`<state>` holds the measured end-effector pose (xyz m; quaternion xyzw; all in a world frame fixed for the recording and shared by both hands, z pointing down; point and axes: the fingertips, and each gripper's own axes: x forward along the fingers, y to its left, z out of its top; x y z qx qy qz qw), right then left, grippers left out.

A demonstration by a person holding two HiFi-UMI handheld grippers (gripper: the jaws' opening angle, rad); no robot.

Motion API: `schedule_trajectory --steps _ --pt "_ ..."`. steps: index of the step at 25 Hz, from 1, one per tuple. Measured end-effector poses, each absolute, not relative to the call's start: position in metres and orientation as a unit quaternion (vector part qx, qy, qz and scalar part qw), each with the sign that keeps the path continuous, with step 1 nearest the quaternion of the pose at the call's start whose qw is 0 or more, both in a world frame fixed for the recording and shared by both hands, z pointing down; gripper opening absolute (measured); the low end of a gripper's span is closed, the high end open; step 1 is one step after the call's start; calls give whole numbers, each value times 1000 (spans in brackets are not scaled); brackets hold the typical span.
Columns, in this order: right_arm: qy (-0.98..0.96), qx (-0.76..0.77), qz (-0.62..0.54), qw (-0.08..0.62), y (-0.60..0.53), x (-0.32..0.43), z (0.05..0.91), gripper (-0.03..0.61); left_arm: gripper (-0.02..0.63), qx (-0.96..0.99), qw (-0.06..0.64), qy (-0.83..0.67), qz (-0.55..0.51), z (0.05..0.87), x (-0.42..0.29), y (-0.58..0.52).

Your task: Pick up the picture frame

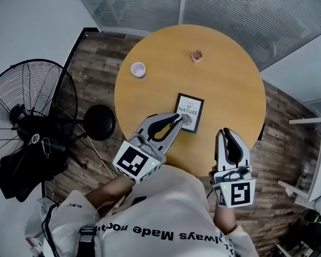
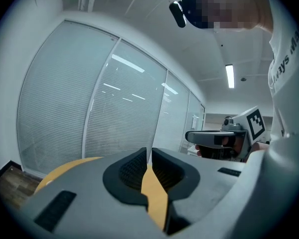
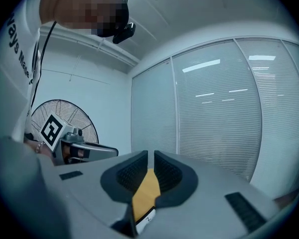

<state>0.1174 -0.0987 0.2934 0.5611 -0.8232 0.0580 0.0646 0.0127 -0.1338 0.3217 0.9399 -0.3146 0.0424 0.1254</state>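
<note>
At the far left a black fan (image 1: 32,106) stands on the floor, clipped by the picture's edge. A round black object (image 1: 99,122) sits beside the round wooden surface (image 1: 160,47). A small cup (image 1: 138,69) rests on the surface's far left. The left gripper (image 1: 176,119), its jaws nearly together on nothing, covers the near-left corner of the picture frame (image 1: 191,109); whether they touch cannot be told. The frame lies flat near the surface's middle. A small brown block (image 1: 197,56), too small to identify, lies farther off. The right gripper (image 1: 228,134), equally narrow and empty, hovers right of the frame.
</note>
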Motion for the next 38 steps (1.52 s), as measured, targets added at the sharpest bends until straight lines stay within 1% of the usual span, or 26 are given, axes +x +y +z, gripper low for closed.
schedule_trajectory --steps 12,17,26,27,29,38 --pt "-819 555 107 101 -106 113 365 58 37 930 164 -319 78 393 9 -144" --pt "-813 553 133 123 -109 114 400 59 37 923 192 -319 99 429 8 -146" --pt "-801 553 174 153 -116 117 463 60 37 914 213 -315 143 490 8 -150" --pt "-799 553 178 156 -116 118 470 60 41 913 218 -313 147 497 9 -150" --pt "-796 553 184 163 -117 119 483 60 73 910 224 -311 155 510 10 -151" --pt "-784 544 229 195 -128 128 553 75 78 893 256 -313 196 579 15 -163"
